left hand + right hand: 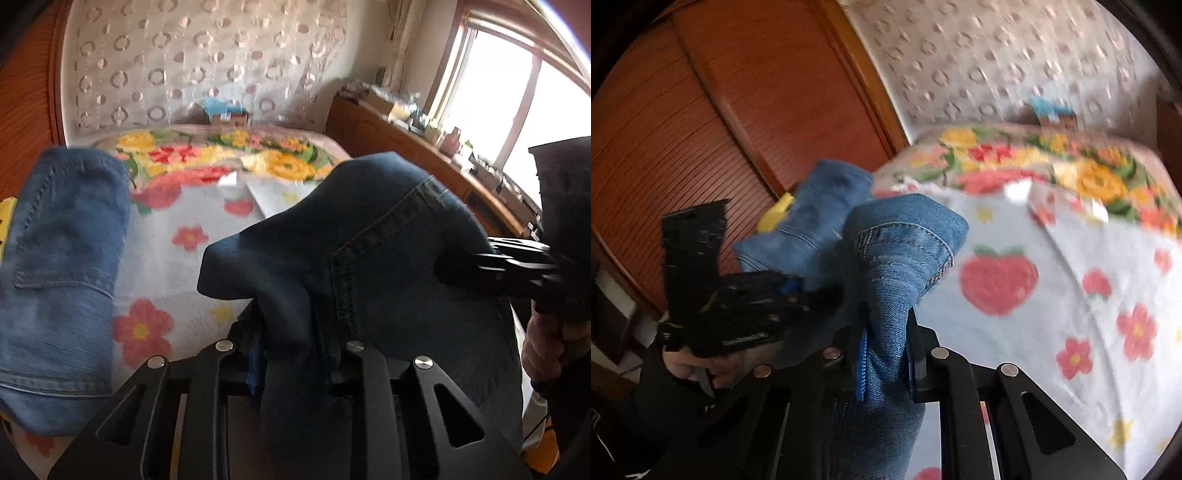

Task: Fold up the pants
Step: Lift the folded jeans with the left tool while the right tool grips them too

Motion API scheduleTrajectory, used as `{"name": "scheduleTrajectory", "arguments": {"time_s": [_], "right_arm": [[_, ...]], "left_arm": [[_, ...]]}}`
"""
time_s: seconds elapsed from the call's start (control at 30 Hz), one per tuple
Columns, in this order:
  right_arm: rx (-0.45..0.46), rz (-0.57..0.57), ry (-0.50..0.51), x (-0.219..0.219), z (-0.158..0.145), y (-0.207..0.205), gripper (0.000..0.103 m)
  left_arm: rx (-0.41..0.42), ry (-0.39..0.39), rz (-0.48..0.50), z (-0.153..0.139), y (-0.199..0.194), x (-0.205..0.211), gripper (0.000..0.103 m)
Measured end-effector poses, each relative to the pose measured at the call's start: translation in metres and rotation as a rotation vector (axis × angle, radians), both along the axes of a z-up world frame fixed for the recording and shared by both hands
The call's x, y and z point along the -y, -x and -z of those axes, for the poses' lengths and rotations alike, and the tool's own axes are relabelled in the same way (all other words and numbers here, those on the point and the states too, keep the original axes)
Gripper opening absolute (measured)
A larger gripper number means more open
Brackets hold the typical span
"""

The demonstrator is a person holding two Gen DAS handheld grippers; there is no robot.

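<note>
Nearest in the left wrist view, the left gripper (pixel 291 354) is clamped on a dark bunched fold of the blue denim pants (pixel 388 229), which rise above the floral bedspread (pixel 177 258). In the right wrist view, the right gripper (pixel 886 354) pinches another fold of the pants (pixel 905 251), lifted off the bed. A further section of denim lies at the left. Beyond stand a patterned headboard (pixel 207 59) and, at far right, a window (pixel 491 85).

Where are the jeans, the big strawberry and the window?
jeans (pixel 897 258): right wrist view, bunched denim above the jaws.
big strawberry (pixel 997 280): right wrist view, its red middle.
window (pixel 491 92): left wrist view, bright pane.
</note>
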State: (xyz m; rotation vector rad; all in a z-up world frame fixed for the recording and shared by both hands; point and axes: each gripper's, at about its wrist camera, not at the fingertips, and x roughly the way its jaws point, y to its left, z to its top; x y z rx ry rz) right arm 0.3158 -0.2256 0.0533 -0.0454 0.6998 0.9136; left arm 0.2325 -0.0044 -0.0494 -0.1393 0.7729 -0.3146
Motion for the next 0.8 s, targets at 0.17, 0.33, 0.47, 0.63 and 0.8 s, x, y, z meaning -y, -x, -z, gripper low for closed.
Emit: {"name": "scheduleTrajectory", "arguments": {"time_s": [0.17,0.33,0.47,0.63,0.8], "right_arm": [[0.120,-0.049,0.016,-0.025,-0.045,0.024,0.015],[0.218,-0.098,0.030,-0.062,-0.087,0.040,0.015],[0.291,-0.164,0.033,-0.098,-0.115,0.056,0.015],[0.354,-0.265,-0.002,-0.146,-0.146,0.069,0.015],[0.348,-0.380,-0.084,-0.196,-0.161,0.074,0.015]], "left_arm": [[0.099,0.049,-0.059,-0.039,0.013,-0.024,0.025],[0.189,0.079,-0.126,-0.076,0.024,-0.058,0.025],[0.269,0.090,-0.196,-0.106,0.040,-0.096,0.025],[0.368,0.083,-0.311,-0.142,0.069,-0.152,0.025],[0.432,0.021,-0.426,-0.169,0.089,-0.202,0.025]]}}
